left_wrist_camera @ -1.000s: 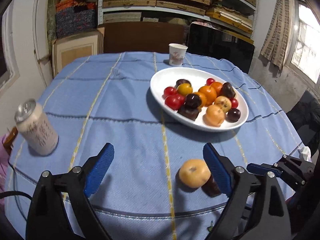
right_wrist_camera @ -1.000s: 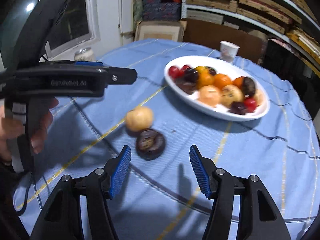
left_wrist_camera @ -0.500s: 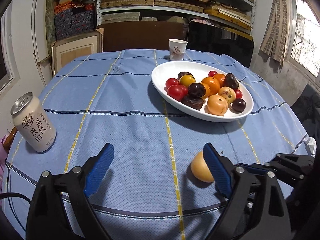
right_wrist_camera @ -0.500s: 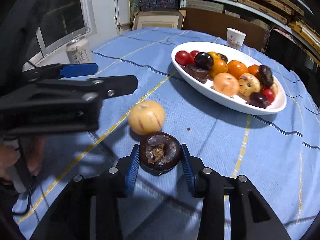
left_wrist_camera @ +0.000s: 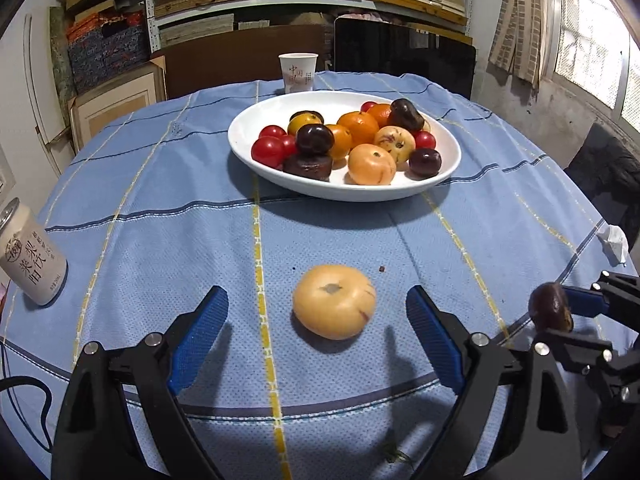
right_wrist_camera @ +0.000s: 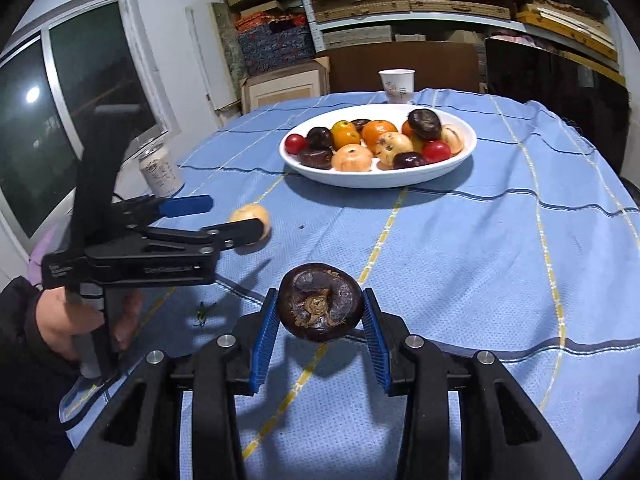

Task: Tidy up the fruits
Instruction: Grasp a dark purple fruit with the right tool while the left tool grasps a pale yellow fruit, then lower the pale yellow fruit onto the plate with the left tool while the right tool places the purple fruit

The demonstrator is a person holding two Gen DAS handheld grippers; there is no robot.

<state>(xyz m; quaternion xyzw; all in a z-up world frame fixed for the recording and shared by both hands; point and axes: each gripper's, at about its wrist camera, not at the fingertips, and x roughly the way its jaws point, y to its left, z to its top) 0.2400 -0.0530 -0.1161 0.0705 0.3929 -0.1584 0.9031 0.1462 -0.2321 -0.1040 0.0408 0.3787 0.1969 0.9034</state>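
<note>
A dark brown mangosteen (right_wrist_camera: 320, 302) hangs just above the blue cloth, clamped between the blue pads of my right gripper (right_wrist_camera: 320, 316); it also shows as the mangosteen (left_wrist_camera: 550, 312) at the right edge of the left wrist view. A pale orange round fruit (left_wrist_camera: 334, 300) lies on the cloth between the wide-open fingers of my left gripper (left_wrist_camera: 316, 320), touching neither pad. From the right wrist view the same fruit (right_wrist_camera: 251, 216) peeks out behind the left gripper (right_wrist_camera: 216, 220). Further back, the white oval plate (left_wrist_camera: 248, 136) holds several tomatoes, oranges and dark fruits.
A drink can (left_wrist_camera: 30, 258) stands at the table's left edge and a paper cup (left_wrist_camera: 298, 73) behind the plate. A crumpled tissue (left_wrist_camera: 612, 240) lies at the right edge. A hand (right_wrist_camera: 60, 320) grips the left tool's handle. Shelves and boards line the wall beyond.
My right gripper closed on the mangosteen and lifted it away to the right. My left gripper moved in and down until the pale fruit sits between its open fingers.
</note>
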